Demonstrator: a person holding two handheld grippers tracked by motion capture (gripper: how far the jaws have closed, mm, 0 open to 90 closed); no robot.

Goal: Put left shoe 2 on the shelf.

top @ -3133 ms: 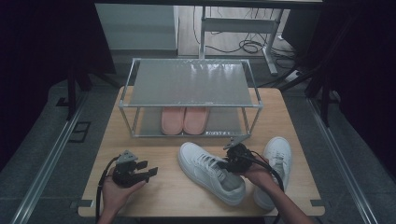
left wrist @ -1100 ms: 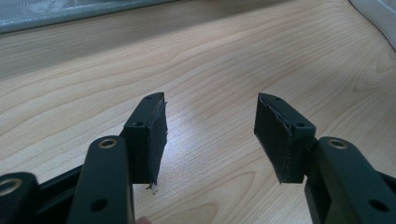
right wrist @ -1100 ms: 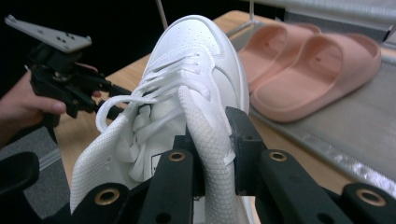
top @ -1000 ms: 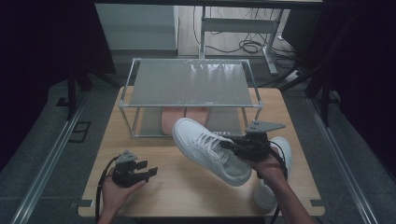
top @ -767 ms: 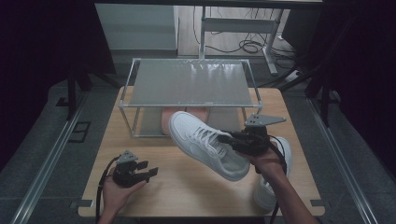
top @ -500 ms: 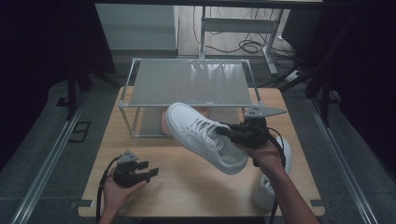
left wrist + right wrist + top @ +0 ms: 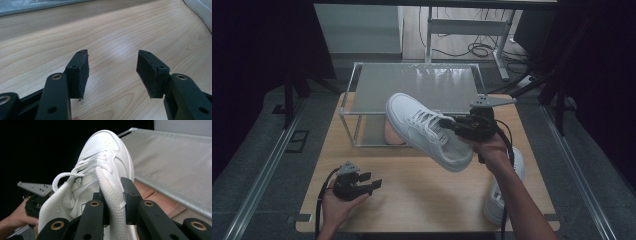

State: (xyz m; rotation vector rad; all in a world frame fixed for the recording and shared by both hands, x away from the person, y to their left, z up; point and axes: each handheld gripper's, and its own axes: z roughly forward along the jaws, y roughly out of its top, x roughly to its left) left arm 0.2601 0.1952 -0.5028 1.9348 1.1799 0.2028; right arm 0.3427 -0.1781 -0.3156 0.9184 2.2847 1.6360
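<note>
The right tongs (image 7: 113, 202) pinch the soft padded collar of the white sneaker (image 7: 427, 130), which hangs in the air just ahead of them, toe towards the metal shoe rack (image 7: 412, 85). It looks light but floppy, so this collar grip may let it swing. The left tongs (image 7: 112, 72) rest spread and empty on the tabletop (image 7: 412, 200).
</note>
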